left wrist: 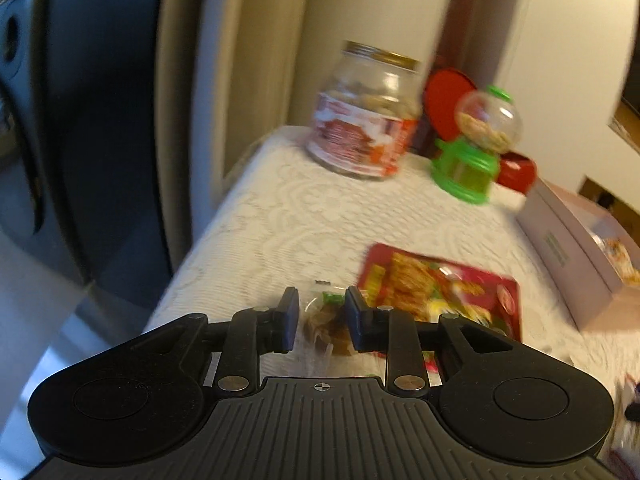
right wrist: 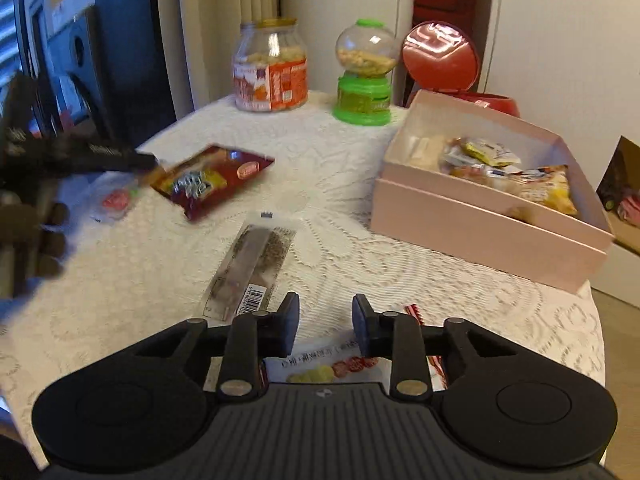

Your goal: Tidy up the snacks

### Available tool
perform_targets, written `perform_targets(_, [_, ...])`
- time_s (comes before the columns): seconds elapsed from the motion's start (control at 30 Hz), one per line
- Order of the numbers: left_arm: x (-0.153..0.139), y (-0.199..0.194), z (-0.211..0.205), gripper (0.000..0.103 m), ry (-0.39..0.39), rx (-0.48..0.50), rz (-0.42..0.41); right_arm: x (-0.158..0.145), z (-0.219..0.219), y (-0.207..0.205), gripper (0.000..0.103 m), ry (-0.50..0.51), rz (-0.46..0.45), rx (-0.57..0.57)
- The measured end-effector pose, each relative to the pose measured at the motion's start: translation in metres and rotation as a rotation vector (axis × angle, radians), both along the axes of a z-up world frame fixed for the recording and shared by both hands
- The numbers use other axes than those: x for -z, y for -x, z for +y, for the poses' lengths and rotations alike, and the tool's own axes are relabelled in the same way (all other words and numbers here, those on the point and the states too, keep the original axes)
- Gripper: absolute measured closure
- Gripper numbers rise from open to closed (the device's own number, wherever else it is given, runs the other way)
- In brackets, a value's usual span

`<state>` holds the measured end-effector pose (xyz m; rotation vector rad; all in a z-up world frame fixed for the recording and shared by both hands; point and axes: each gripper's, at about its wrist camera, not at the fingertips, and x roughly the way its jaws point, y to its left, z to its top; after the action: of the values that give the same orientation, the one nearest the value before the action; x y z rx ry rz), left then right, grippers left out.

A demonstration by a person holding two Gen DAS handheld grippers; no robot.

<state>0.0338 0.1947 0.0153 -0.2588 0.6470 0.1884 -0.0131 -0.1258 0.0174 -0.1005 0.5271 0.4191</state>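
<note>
My left gripper (left wrist: 322,320) is open around a small clear-wrapped brown snack (left wrist: 326,330) on the white lace tablecloth, beside a red snack packet (left wrist: 444,292). In the right wrist view the left gripper (right wrist: 148,162) touches the edge of the red packet (right wrist: 212,178), with a small red-and-clear candy (right wrist: 114,202) close by. My right gripper (right wrist: 326,320) is open and empty, low over a white snack wrapper (right wrist: 332,362). A long clear-wrapped dark bar (right wrist: 250,268) lies just ahead of it. The pink box (right wrist: 480,216) holds several snack packets.
At the back stand a clear jar with an orange label (right wrist: 272,68), a green gumball dispenser (right wrist: 364,76) and a red lidded container (right wrist: 440,60). A dark speaker (right wrist: 80,60) stands left of the table. The table edge runs along the right.
</note>
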Motion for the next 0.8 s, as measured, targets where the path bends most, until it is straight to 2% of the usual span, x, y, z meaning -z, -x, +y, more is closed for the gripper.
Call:
perform_targets(0.07, [-0.001,0.007,-0.012,0.072,0.026,0.053,0.003,-0.001,-0.007,0.009,0.047,-0.002,-0.031,0.018])
perform_targets(0.17, [-0.001,0.022,-0.035,0.072,0.040,0.117,-0.002,0.000,-0.009,0.015,0.047,-0.009,-0.033,0.008])
perform_targets(0.3, [0.003,0.036,-0.070,0.070,0.077,0.237,0.012,0.001,0.002,0.012,0.047,-0.053,0.015,-0.036])
perform_targets(0.4, [0.000,0.047,-0.089,0.069,0.053,0.299,0.015,0.000,0.019,0.002,0.047,-0.062,0.029,-0.048])
perform_targets(0.5, [-0.006,0.055,-0.094,0.070,-0.012,0.309,0.006,-0.002,0.038,-0.017,0.047,-0.089,0.080,-0.051])
perform_targets(0.67, [-0.006,0.060,-0.094,0.070,-0.016,0.374,0.046,0.006,0.062,-0.043,0.047,-0.076,0.130,-0.054])
perform_targets(0.73, [-0.004,0.060,-0.099,0.069,-0.038,0.388,0.057,0.005,0.068,-0.040,0.052,-0.027,0.112,-0.060])
perform_targets(0.77, [-0.004,0.059,-0.102,0.069,-0.051,0.388,0.059,0.005,0.067,-0.036,0.062,-0.006,0.109,-0.061])
perform_targets(0.8, [-0.003,0.058,-0.103,0.069,-0.055,0.387,0.062,0.006,0.065,-0.032,0.063,0.012,0.107,-0.062])
